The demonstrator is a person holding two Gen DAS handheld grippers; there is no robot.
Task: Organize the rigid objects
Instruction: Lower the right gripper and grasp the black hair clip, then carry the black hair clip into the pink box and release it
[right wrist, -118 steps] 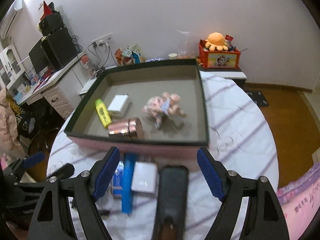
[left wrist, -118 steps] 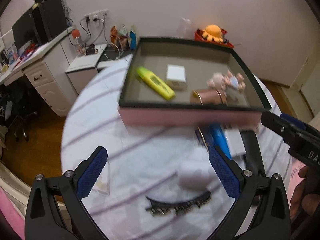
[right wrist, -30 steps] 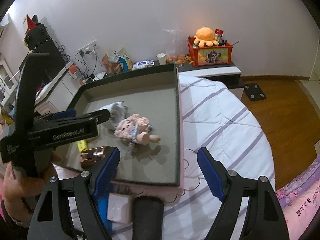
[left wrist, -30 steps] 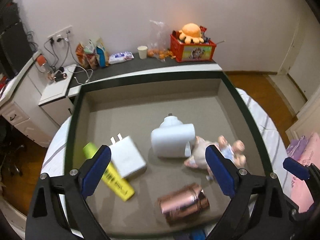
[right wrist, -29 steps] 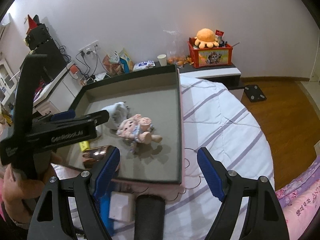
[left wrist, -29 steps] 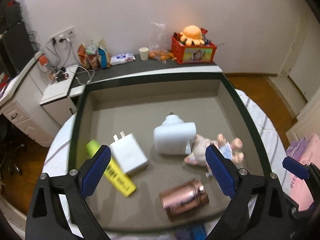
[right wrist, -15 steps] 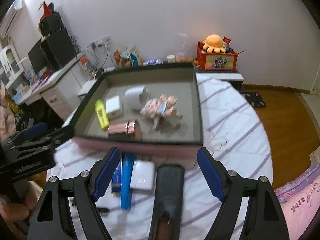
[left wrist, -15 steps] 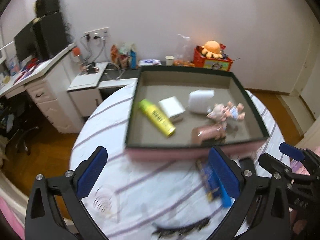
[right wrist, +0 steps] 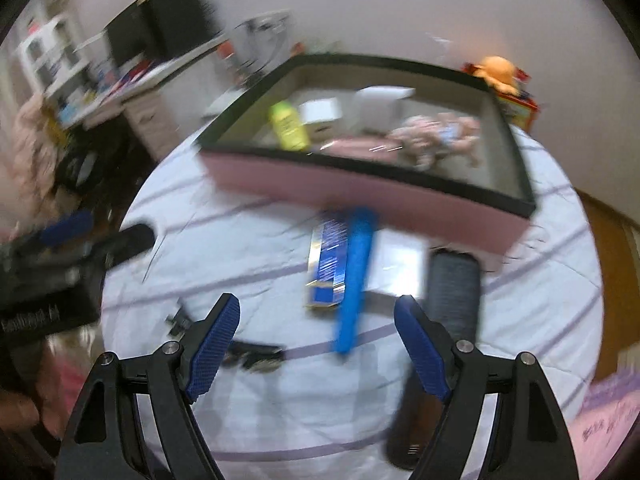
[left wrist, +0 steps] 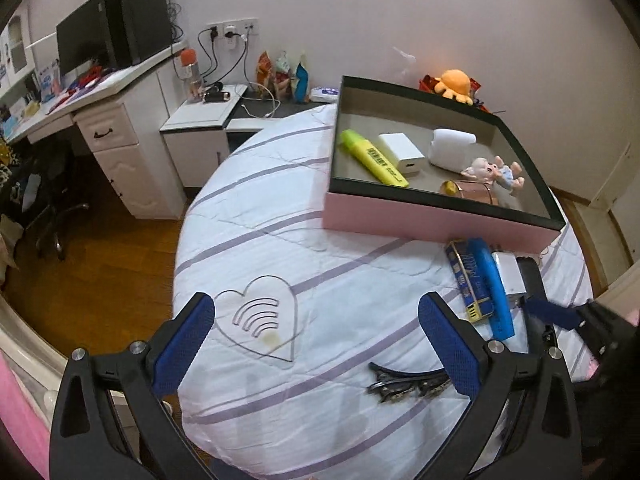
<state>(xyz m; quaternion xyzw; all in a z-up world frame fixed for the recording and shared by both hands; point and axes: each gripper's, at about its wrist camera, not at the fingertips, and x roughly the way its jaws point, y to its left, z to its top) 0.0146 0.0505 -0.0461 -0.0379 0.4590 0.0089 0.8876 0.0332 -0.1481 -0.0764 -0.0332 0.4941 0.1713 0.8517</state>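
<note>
A pink box with a dark rim (left wrist: 440,216) (right wrist: 360,190) stands on the round striped table. In it lie a yellow highlighter (left wrist: 372,158), a white charger (left wrist: 402,154), a white rounded case (left wrist: 450,150), a pink pig doll (left wrist: 496,172) and a copper cylinder (left wrist: 472,192). In front of the box lie a blue carton (right wrist: 326,264), a blue tube (right wrist: 354,276), a small white box (right wrist: 400,268) and a black brush (right wrist: 452,292). A black hair clip (left wrist: 404,382) lies nearer. My left gripper (left wrist: 316,344) is open over bare cloth. My right gripper (right wrist: 318,344) is open, just short of the blue tube.
A white desk with a monitor (left wrist: 100,92) and a low cabinet with cables (left wrist: 208,120) stand left of the table. A heart-shaped mark (left wrist: 260,320) is on the cloth. Wooden floor surrounds the table. The right wrist view is motion-blurred.
Both grippers have drawn back from the box toward the near side of the table. The left one hung over the box's inside a second ago. The white case stays in the box.
</note>
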